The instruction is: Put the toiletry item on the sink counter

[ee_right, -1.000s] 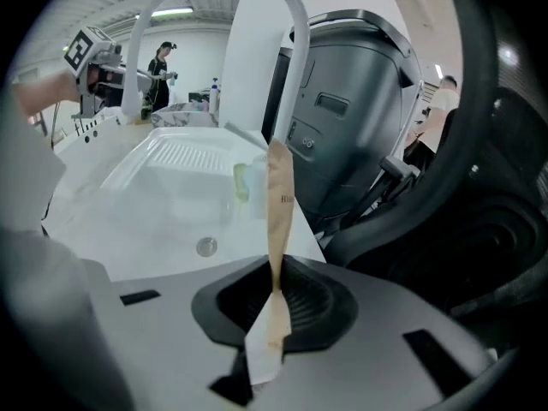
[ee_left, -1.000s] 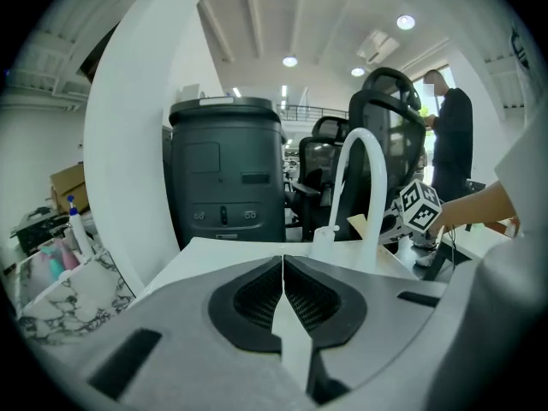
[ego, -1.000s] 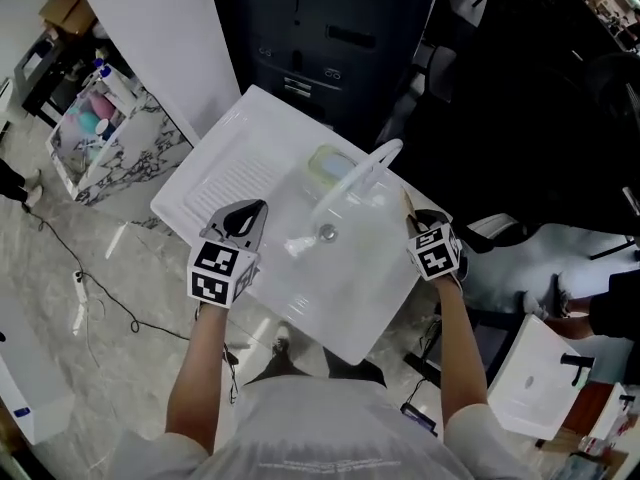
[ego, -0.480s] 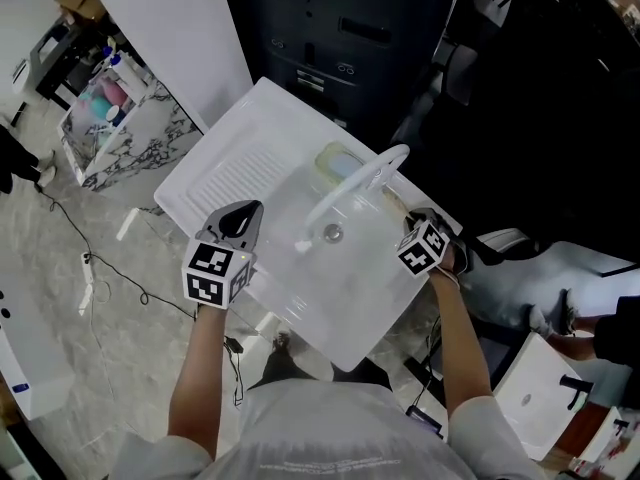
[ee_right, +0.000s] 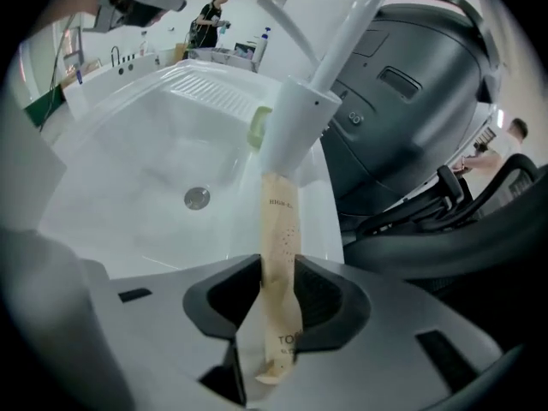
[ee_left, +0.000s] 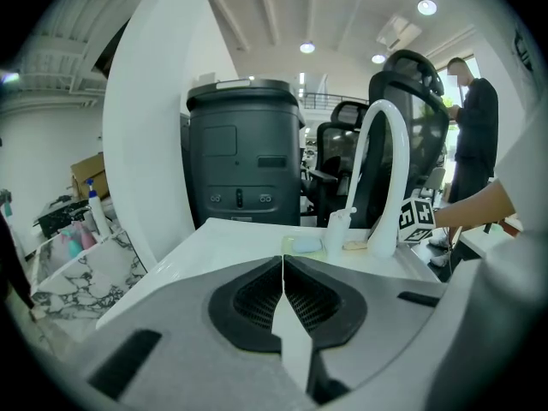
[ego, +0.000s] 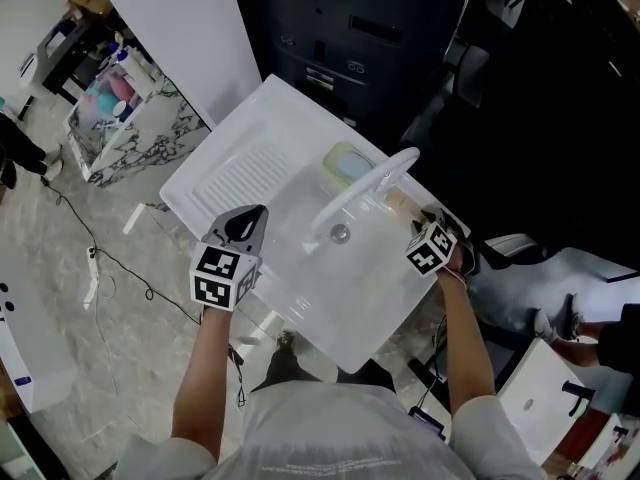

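- White sink table stands on a grey marbled floor, with dark cabinets behind it; its top is smooth and glossy, with a ribbed draining patch at one side and a round metal drain in the basin
- the toiletry item, a flat beige paper packet, long and narrow with small print, lies on the table's rim; its far end is at the base of the curved white tap
- right tongs are opening; the packet is between the pads, seemingly let go
- left tongs are clenched on nothing, over the near edge
- a pale green soap dish sits just beyond the tap
- to finish well, I judge the pads should part fully, then draw straight back along the packet; a sideways pull could drag the light paper off the slick rim or into the basin
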Available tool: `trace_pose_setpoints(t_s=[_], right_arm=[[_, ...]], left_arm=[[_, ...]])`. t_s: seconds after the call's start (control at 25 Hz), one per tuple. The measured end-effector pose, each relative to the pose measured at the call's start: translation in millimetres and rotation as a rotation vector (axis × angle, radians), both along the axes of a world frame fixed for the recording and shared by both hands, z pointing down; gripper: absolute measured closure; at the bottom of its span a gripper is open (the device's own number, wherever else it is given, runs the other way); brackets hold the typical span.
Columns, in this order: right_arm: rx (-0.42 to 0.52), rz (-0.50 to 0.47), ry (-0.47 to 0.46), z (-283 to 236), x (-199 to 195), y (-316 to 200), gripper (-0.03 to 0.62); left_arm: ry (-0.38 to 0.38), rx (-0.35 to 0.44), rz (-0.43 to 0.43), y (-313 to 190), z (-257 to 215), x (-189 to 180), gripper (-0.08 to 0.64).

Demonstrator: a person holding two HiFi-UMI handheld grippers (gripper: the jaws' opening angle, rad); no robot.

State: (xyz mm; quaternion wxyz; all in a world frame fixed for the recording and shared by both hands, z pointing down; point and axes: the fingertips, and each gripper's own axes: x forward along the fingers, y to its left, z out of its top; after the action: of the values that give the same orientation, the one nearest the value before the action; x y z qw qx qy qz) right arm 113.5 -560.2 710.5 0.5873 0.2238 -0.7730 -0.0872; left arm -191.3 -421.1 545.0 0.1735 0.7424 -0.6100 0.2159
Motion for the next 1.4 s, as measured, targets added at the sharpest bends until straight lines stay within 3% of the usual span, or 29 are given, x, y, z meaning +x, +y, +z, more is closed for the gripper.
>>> trace_pose_setpoints(t_s=[0.4, 0.68, 1.4], right_arm=[[-0.012, 0.214, -0.257, -57, 10, 19, 0.463], [0.129, 0.382, -0.404, -131, 43, 51, 0.59], [0.441, 0.587, -0.703, -303, 93, 202, 0.595]], left_arm=[[-0.024, 0.027, 0.068, 6, -13, -4, 0.546], [-0.024, 0.121, 0.155, 3, -50, 5, 0.546], [0.036, 0.357, 0.429, 34, -158, 84, 0.546]])
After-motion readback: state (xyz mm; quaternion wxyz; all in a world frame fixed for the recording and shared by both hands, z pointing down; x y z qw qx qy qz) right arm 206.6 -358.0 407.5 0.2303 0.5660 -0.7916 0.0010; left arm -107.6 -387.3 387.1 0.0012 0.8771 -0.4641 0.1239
